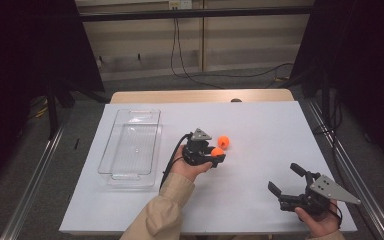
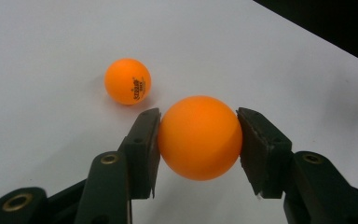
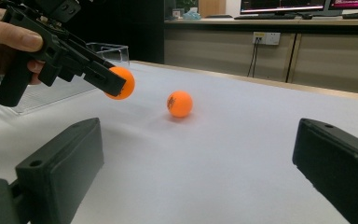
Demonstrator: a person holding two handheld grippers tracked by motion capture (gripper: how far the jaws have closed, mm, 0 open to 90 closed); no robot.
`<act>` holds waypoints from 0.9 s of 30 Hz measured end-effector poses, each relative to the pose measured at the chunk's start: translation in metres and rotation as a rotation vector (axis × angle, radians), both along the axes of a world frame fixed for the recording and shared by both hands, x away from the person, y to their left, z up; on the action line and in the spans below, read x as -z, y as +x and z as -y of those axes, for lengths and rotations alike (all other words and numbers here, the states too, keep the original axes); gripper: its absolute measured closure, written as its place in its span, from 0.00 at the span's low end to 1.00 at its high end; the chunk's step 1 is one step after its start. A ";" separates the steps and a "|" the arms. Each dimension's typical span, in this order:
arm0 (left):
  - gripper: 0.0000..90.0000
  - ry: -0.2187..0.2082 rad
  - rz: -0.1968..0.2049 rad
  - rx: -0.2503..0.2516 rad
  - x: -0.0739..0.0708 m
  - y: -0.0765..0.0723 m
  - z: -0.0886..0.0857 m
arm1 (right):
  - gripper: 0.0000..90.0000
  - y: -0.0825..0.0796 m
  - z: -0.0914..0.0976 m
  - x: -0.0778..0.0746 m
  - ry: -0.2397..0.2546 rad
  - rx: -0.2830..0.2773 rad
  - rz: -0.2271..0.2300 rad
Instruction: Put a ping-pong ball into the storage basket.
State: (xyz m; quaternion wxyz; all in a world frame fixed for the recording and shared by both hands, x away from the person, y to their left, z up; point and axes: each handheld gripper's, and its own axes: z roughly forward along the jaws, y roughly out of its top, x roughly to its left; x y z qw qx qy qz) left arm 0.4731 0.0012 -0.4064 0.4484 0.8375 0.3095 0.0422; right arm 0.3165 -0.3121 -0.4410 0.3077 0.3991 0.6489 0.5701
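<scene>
My left gripper (image 1: 218,154) (image 2: 199,137) is shut on an orange ball (image 1: 217,151) (image 2: 200,137) (image 3: 122,83), held a little above the white table; both pads press its sides. A second orange ball (image 1: 223,141) (image 2: 127,80) (image 3: 179,103), with dark print on it, rests on the table just beyond the held one. My right gripper (image 1: 286,179) (image 3: 200,158) stands open near the table's front right, nothing between its wide-spread jaws. The left gripper (image 3: 116,86) and its hand also appear at the upper left of the right gripper view.
A clear plastic bin (image 1: 131,147) (image 3: 107,49) with nothing in it lies on the left part of the white table (image 1: 260,120). Cables (image 1: 180,60) run over the floor behind the table. A dark frame rail (image 1: 30,180) flanks the left side.
</scene>
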 end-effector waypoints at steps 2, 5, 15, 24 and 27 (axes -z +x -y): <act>0.57 -0.007 -0.004 -0.007 0.000 0.000 -0.001 | 0.01 0.000 0.000 0.000 -0.001 -0.001 0.001; 0.57 -0.006 -0.002 -0.010 -0.001 0.000 -0.003 | 0.01 0.000 0.000 0.000 0.000 -0.001 0.001; 0.57 0.001 0.001 -0.023 -0.004 0.002 -0.009 | 0.01 0.000 0.000 0.000 -0.001 -0.001 0.001; 0.57 -0.003 0.002 -0.021 -0.005 0.004 -0.014 | 0.01 0.000 0.000 0.000 0.003 0.003 0.003; 0.57 0.011 0.000 -0.031 -0.006 0.004 -0.016 | 0.01 0.000 0.000 0.000 0.005 0.006 0.004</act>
